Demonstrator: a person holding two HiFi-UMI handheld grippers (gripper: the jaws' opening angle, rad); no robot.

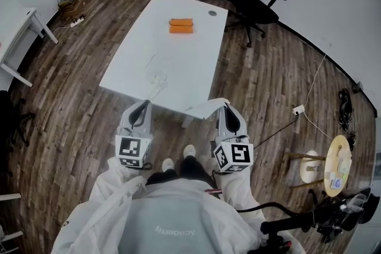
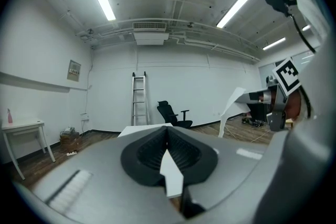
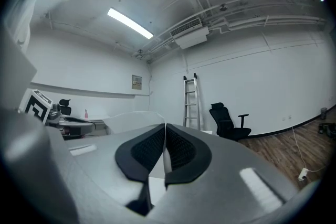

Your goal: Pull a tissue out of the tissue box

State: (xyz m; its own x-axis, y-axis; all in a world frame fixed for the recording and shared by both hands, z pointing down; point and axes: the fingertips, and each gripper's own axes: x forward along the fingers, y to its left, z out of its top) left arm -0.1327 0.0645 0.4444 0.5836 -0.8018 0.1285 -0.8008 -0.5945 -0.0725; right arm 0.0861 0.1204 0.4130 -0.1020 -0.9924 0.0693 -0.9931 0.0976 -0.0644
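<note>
Tissue (image 1: 204, 107) shows in the head view as a white sheet trailing from the right gripper (image 1: 226, 105), held well apart from the table (image 1: 178, 62) where the orange tissue box (image 1: 181, 25) sits, so the pull looks done; the left gripper (image 1: 143, 106) points level beside it.

Left gripper view: jaws together on a white strip (image 2: 170, 173), apparently tissue.

Right gripper view: jaws pressed tight on the tissue's edge (image 3: 157, 168), likely so the thin sheet cannot slip.
</note>
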